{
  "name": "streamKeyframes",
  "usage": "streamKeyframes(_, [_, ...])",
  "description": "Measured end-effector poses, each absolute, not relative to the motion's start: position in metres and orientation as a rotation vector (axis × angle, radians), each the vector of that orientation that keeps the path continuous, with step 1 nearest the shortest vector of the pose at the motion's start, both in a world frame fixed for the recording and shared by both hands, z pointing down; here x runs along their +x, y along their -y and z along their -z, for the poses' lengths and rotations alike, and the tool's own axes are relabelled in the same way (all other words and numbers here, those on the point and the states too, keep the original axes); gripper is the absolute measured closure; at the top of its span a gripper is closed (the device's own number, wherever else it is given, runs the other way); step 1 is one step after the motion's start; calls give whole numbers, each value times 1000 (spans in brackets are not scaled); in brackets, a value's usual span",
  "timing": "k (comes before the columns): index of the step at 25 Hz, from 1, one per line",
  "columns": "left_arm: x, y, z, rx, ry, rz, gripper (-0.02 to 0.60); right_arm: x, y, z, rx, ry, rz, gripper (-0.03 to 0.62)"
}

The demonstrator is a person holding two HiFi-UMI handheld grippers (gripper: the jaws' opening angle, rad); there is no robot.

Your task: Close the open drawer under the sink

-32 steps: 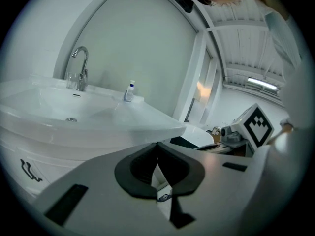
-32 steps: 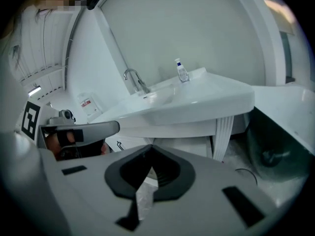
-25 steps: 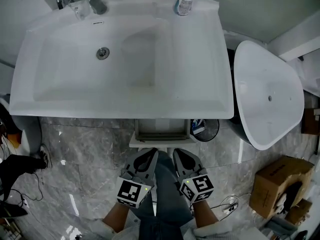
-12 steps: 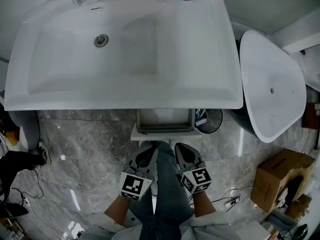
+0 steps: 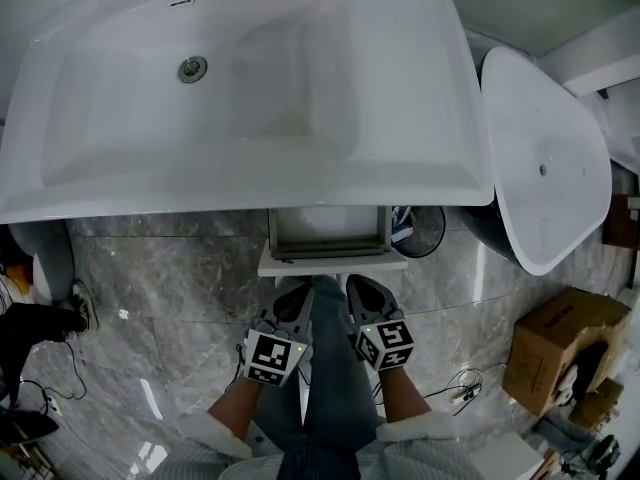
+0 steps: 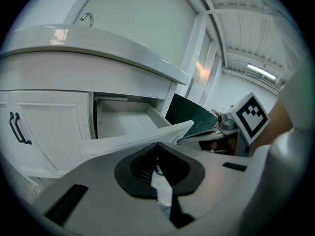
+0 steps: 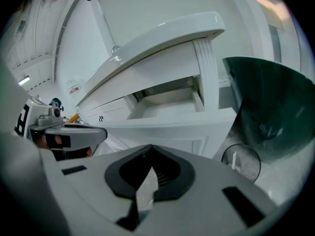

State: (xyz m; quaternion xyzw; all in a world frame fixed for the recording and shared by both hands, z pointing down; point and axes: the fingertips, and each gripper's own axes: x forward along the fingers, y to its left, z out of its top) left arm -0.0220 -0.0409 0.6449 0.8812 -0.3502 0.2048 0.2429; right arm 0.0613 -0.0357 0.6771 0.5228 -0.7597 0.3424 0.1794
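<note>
1. Both grippers ride closer to the cabinet than 1 s ago. The wide white ceramic sink [image 5: 250,98] now fills more of the head view and its tap has slid off the top edge, so the person has leaned in.
2. Left gripper [image 5: 300,293]: jaws pressed together tip to tip, nothing in them. Tips sit just short of the drawer front, approx. as close as 1 s ago.
3. The shallow white pull-out drawer [image 5: 333,266] is under the sink's front rim and juts out past it. Nothing shows inside. It's out as far as before, so I judge the closing push hasn't begun; this is the lining-up step.
4. Right gripper [image 5: 357,286]: same story, jaws closed and empty. It's level w/ the left one, nose toward the drawer's front panel. 2 closed noses side by side look suited to a flat, even shove.
5. A round black wire-mesh bin [image 5: 420,230] stands just right of the drawer, apart from it. Prob. no obstacle to a straight push.
</note>
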Motion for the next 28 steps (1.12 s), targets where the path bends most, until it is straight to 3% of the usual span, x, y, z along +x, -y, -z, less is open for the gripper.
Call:
streamKeyframes(10, [-38, 45, -677, 2300, 1040, -603, 566, 68, 42, -692, 1506, 2085, -975, 585])
streamKeyframes(28, [-34, 60, -661, 2354, 1046, -572, 566, 73, 55, -678, 1584, 2075, -872, 585])
